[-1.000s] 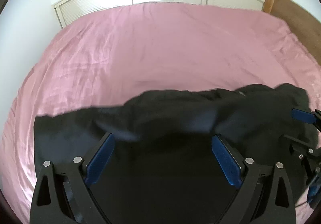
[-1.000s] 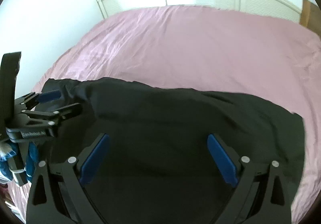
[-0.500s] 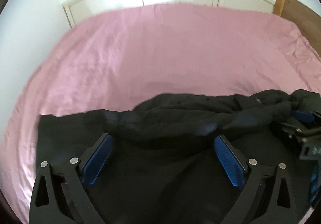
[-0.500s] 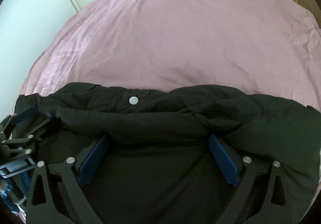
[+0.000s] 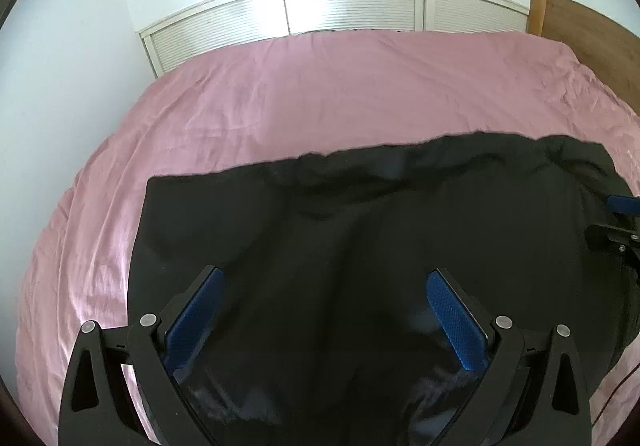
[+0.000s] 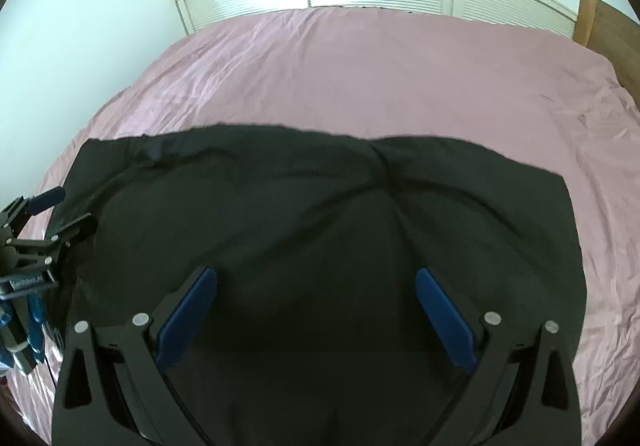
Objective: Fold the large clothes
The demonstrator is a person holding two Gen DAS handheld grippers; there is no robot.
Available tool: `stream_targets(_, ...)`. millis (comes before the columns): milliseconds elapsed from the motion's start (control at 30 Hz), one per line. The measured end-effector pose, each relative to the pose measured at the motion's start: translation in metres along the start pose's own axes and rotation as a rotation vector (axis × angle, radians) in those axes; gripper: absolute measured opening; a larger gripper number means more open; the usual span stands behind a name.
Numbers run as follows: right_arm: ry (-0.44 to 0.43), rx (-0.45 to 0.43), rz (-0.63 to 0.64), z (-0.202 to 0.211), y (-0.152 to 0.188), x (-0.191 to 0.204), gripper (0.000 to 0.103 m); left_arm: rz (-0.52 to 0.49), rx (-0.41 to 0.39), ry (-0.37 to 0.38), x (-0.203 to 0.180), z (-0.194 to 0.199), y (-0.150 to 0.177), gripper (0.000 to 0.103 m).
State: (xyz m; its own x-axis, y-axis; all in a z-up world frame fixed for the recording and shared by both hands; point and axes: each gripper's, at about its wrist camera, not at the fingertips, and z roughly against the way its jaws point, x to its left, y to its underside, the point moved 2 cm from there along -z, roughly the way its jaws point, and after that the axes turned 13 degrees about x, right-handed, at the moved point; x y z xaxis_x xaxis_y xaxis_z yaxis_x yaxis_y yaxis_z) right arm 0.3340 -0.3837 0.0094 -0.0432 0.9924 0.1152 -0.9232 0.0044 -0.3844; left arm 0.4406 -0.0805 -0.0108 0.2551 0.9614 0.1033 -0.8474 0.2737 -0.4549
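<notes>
A large black garment lies spread on the pink bed, its far edge running roughly straight across; in the right wrist view the black garment shows a seam crease down its middle. My left gripper hovers open over the garment's near part, blue pads wide apart with nothing pinched. My right gripper is likewise open above the cloth. Each gripper shows at the edge of the other's view: the right gripper at the garment's right side, the left gripper at its left side.
The pink bedsheet stretches far beyond the garment. White louvred closet doors stand behind the bed, a white wall on the left, and a wooden headboard at the right.
The bunched fold of black cloth that lay in a ridge across the garment has been laid out flat toward the far side. Both grippers stay open.
</notes>
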Motion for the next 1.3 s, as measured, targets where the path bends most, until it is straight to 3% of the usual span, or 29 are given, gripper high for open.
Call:
stream_targets(200,0.024,0.015,-0.005,0.000,0.028,-0.004,0.101,0.015,0.035,0.005,0.003,-0.007,0.020,0.101)
stream_targets(433,0.021,0.054,-0.057,-0.015,0.038,-0.015,0.101,0.054,0.061,0.016,0.007,-0.016,0.033,0.101)
stream_targets(600,0.014,0.003,-0.071,0.014,0.044,-0.023,0.101,0.043,0.033,-0.003,0.010,0.006,0.043,0.100)
stream_targets(800,0.023,-0.070,-0.169,0.051,0.060,-0.061,0.101,0.047,0.014,-0.018,0.016,0.020,0.054,0.100)
stream_targets(1067,0.037,0.031,-0.272,0.014,0.091,-0.097,0.101,0.049,0.055,-0.022,0.011,0.004,0.060,0.100)
stream_targets(1300,-0.007,-0.004,-0.280,0.030,0.095,-0.106,0.101,0.052,0.055,-0.004,0.013,0.010,0.058,0.100)
